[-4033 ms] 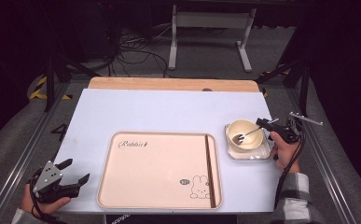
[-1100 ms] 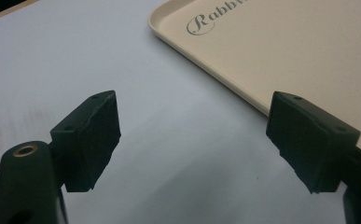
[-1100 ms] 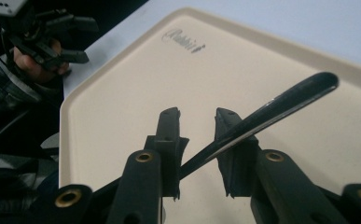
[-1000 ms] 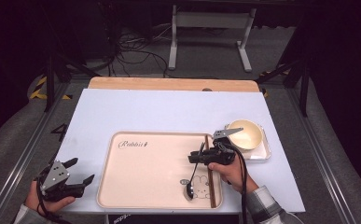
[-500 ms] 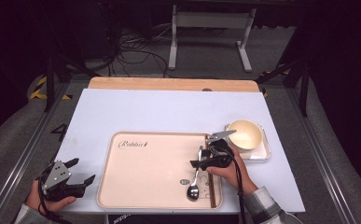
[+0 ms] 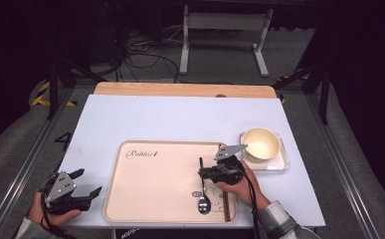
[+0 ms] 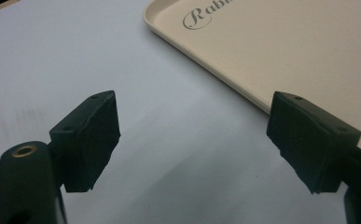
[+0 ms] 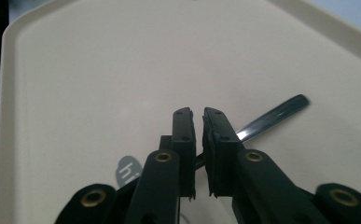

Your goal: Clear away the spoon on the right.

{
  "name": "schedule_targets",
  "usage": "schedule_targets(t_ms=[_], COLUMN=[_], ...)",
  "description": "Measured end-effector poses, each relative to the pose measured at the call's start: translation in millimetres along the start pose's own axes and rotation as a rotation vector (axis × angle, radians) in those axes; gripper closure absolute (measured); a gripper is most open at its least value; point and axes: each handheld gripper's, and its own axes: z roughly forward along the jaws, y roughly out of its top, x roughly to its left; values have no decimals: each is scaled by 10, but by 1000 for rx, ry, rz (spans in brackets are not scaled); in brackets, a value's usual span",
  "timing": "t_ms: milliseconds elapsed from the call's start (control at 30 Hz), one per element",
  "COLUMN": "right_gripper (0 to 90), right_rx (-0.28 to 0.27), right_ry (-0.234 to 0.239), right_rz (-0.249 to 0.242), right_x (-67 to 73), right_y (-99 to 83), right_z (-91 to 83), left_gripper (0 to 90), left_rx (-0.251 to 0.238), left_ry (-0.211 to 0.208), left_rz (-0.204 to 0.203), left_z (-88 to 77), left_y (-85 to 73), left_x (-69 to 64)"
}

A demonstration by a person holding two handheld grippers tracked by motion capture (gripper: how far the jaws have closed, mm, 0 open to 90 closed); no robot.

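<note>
A metal spoon (image 6: 203, 203) with a dark handle (image 8: 281, 112) lies on the beige tray (image 6: 150, 199) near its front right corner. My right gripper (image 6: 201, 173) hovers just over the handle, pointing left. Its jaws have just been closing and stand almost together (image 8: 199, 116); nothing is pinched between the pads, and the handle passes underneath them. My left gripper (image 6: 88, 189) rests at the table's front left, beside the tray's left rim (image 7: 206, 79). It is open (image 7: 192, 140) with only bare table between its fingers.
A cream bowl (image 6: 261, 143) stands on a small white tray (image 6: 279, 165) to the right of the beige tray. A brown strip (image 6: 226, 209) runs along the beige tray's right side. A wooden board (image 6: 180, 89) borders the far table edge.
Four seconds ago the spoon was in the bowl with the right gripper beside it. Since then it was brought to the tray, and it now lies free with the right jaws closed above it.
</note>
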Motion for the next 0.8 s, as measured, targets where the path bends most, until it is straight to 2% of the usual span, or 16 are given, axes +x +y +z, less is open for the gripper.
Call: schedule_targets(t_ms=[67,133,200,233,333,400,567,667,800], right_gripper=[872,883,884,881,875,844,858,860,866], right_rx=[31,74,87,120,118,120,85,87,122], right_ry=[24,23,30,20,18,-2,-24,-14,9], right_rz=[-29,-56,-63,-73,-61,-58,-54,-56,-77], right_x=[74,127,141,152,140,125,123,142,224], right_y=[-3,-16,-29,-60,-92,-129,-146,-158,-181], right_z=[54,99,113,114,80,14,-122,-140,-94], left_gripper=[180,180,180,180,180,180,180,180,179], left_rx=[1,3,3,3,3,1,1,2,4], left_ry=[1,0,0,0,0,-3,-1,-4,-5], left_rz=[1,3,3,2,4,4,5,4,10], left_z=[0,-4,-5,-6,-7,-6,-6,-2,-5], left_y=[1,3,3,2,5,7,8,8,13], left_x=[-1,-4,-5,-4,-10,-17,-14,-11,-17])
